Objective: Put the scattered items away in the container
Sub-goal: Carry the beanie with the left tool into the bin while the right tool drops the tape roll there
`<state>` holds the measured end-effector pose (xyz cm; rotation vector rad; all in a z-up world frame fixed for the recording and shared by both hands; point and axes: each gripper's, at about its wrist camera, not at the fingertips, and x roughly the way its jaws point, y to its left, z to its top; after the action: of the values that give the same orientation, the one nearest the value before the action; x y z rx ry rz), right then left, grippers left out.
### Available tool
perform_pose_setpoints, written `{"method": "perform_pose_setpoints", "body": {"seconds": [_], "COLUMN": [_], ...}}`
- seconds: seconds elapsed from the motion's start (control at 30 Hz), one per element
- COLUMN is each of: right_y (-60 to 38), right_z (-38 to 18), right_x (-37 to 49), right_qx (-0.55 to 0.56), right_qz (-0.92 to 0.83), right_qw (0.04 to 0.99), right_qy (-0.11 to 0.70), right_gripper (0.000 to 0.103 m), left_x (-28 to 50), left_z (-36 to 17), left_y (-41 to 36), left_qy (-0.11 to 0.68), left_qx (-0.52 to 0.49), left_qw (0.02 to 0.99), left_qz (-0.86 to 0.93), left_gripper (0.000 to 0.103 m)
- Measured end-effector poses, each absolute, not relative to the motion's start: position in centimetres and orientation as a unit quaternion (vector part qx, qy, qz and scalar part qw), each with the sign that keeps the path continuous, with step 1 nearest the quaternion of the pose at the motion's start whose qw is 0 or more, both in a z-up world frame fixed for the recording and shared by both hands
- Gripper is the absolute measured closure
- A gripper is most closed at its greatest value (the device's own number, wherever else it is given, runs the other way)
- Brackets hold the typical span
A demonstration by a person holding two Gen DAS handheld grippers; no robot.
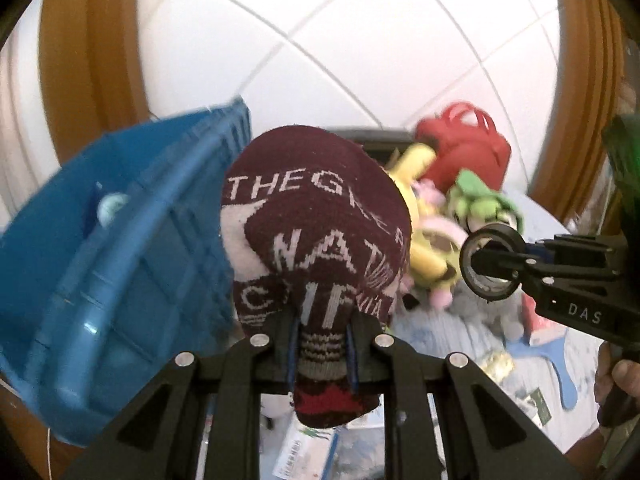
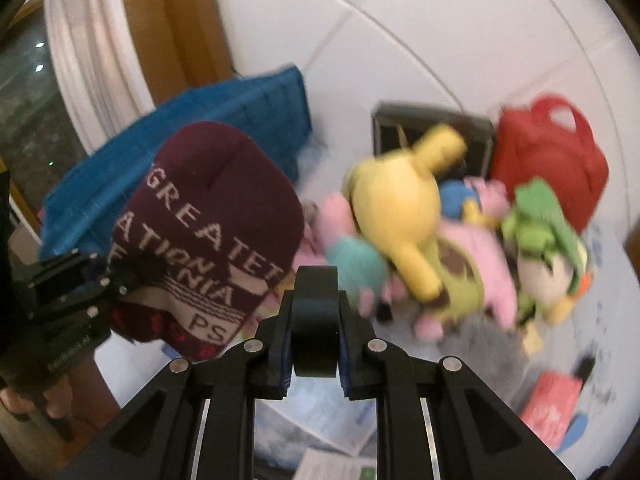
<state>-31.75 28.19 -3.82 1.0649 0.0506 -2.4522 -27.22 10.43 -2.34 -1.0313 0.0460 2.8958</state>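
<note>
My left gripper (image 1: 322, 354) is shut on a maroon knit sock (image 1: 316, 224) with white lettering, held up in the air; the same sock (image 2: 212, 236) shows at the left of the right wrist view with the left gripper (image 2: 132, 280) under it. My right gripper (image 2: 314, 340) is shut on a black roll of tape (image 2: 314, 320), which also appears as a ring (image 1: 490, 264) at the right of the left wrist view. The blue plastic crate (image 1: 100, 248) stands tilted just left of the sock, and its wall (image 2: 240, 108) rises behind the sock.
A heap of plush toys lies ahead: yellow (image 2: 404, 208), pink (image 2: 480, 264) and green (image 2: 536, 232). A red bag (image 2: 556, 156) and a dark box (image 2: 432, 124) sit behind them. Papers, a pink card (image 2: 552, 400) and a blue paddle (image 1: 560, 364) lie on the light surface. A hand (image 1: 624, 376) holds the right gripper.
</note>
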Motion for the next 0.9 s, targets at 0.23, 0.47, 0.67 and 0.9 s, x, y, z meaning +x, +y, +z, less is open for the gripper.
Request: {"method": "perform_pose_setpoints", "body": {"seconds": [0.23,0.47,0.67,0.9], "right_y": [21.8,13.5,5.8,-3.1], "right_z": [3.0,7.2,6.4,5.5], "right_x": [-31.6,-31.8,-33.1,-34.7], "right_qx": [0.327,0.289,0.298,0.308], "right_qz": [-0.899,-0.89,-0.868,-0.84], "right_qw": [0.288,0.35,0.393,0.442], "right_qy": [0.038,0.053,0.057,0.061], "right_gripper": [0.085,0.085,0.085,0.085], "left_x": [-26.1,-25.0,-25.1,-27.5], "left_z": [3.8,8.5,9.4,5.2], "left_y": [6.2,-2.0,-9.9,-17.6], "left_qy": [0.007,-0.018,-0.032,-0.04], "left_qx": [-0.275,-0.238,-0.235,-0.289], "left_qw": [-0.013,-0.091,-0.162,-0.199], "left_qz": [0.961,0.967,0.958,0.935], "left_gripper": [0.085,0.085,0.085,0.085]}}
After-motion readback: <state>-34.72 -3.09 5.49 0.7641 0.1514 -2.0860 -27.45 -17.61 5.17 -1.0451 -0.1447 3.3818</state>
